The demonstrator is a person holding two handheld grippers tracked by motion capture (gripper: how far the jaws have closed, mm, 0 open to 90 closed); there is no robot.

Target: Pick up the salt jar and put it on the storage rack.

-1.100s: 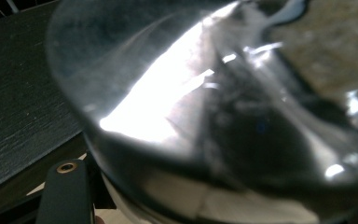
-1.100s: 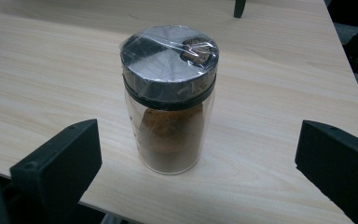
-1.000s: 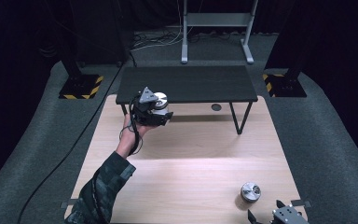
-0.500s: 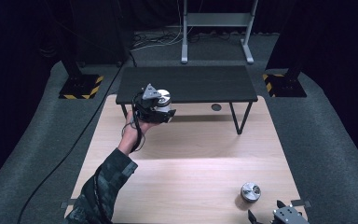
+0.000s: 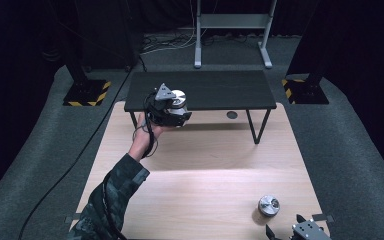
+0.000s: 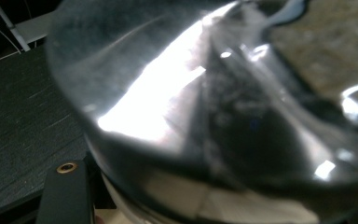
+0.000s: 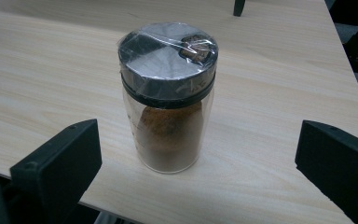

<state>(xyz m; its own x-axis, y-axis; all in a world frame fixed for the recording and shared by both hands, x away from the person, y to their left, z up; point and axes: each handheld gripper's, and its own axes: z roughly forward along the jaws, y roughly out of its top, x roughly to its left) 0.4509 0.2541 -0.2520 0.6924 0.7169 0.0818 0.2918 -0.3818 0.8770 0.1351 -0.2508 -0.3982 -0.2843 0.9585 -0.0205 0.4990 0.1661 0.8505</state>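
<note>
Nearest, at the wooden table's [image 5: 200, 190] front edge: right gripper [image 5: 300, 231] low and level, jaws spread wide, holding nothing. Spice jar [image 7: 168, 98] stands upright just ahead of it, between the jaw lines but untouched; also seen from above [image 5: 268, 205]. Clear wall, brown powder about half full, dark lid under shrink film.

Handling guess: light, rigid, probably glass or hard plastic so breakable if dropped; film and smooth wall look slippery. Best grip is mid-body below the lid, squeezed square, not on the filmed cap.

Farther out: left gripper [image 5: 172, 111] is clamped on a second jar [image 5: 178, 97], its shiny lid up, held at the near edge of the black side table [image 5: 215, 90]. Left gripper view is a blurred close-up of that jar [image 6: 205, 116] over the black top.
</note>
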